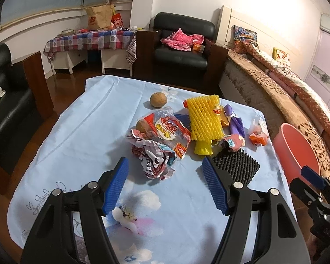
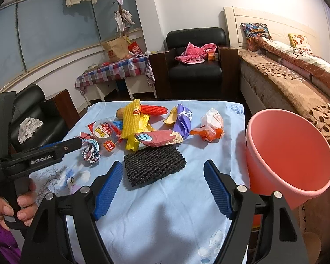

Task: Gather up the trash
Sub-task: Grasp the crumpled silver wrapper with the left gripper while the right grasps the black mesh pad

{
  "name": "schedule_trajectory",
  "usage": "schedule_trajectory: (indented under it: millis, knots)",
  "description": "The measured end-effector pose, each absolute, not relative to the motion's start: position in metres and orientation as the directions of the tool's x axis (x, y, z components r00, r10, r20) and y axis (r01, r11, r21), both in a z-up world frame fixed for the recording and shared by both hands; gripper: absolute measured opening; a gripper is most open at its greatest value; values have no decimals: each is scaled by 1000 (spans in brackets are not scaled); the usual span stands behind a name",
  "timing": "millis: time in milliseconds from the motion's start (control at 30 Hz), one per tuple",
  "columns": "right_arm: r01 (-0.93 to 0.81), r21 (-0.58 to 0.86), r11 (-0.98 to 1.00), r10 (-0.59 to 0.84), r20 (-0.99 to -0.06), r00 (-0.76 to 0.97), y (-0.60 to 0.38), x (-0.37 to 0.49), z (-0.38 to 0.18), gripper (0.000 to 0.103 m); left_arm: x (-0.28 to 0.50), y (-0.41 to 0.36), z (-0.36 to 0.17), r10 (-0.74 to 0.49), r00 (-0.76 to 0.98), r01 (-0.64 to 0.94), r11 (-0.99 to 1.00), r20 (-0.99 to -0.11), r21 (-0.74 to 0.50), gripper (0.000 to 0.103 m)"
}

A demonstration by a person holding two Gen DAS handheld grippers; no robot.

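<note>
Trash lies in a heap on a table with a light blue cloth (image 1: 94, 132). My left gripper (image 1: 165, 165) is open and empty, just short of a crumpled wrapper (image 1: 156, 156). Behind it are a clear snack bag (image 1: 167, 132), yellow foam netting (image 1: 205, 118), a purple wrapper (image 1: 235, 121) and an orange wrapper (image 1: 258, 137). My right gripper (image 2: 164, 168) is open and empty, with a black foam net (image 2: 154, 165) between and just beyond its fingertips. A pink bucket (image 2: 290, 154) stands off the table's right edge; it also shows in the left wrist view (image 1: 294, 149).
A brown round fruit (image 1: 158, 99) sits at the far side of the heap. A bed (image 2: 297, 83) runs along the right, close behind the bucket. Black armchairs stand behind the table (image 1: 184, 46) and to the left (image 1: 4, 101). The left gripper's body (image 2: 33, 154) reaches in from the left.
</note>
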State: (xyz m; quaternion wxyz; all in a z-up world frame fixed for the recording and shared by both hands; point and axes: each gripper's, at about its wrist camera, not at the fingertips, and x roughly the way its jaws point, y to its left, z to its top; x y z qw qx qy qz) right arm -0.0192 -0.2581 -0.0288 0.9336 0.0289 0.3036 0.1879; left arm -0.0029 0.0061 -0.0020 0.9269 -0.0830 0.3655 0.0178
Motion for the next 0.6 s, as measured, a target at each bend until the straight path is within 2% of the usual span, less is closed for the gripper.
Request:
schedule_trajectory:
  millis: [267, 467, 600]
  knots:
    - [-332, 186, 925, 377, -563, 736, -260, -16, -32, 75, 0, 23, 1, -19, 738, -118, 981, -674, -156, 70]
    - [-329, 192, 925, 377, -572, 728, -261, -11, -34, 75, 12, 30, -4, -79, 725, -136, 958, -684, -254, 70]
    - [-323, 192, 927, 373, -577, 726, -262, -9, -36, 75, 22, 30, -9, -74, 712, -153, 954, -698, -257, 69]
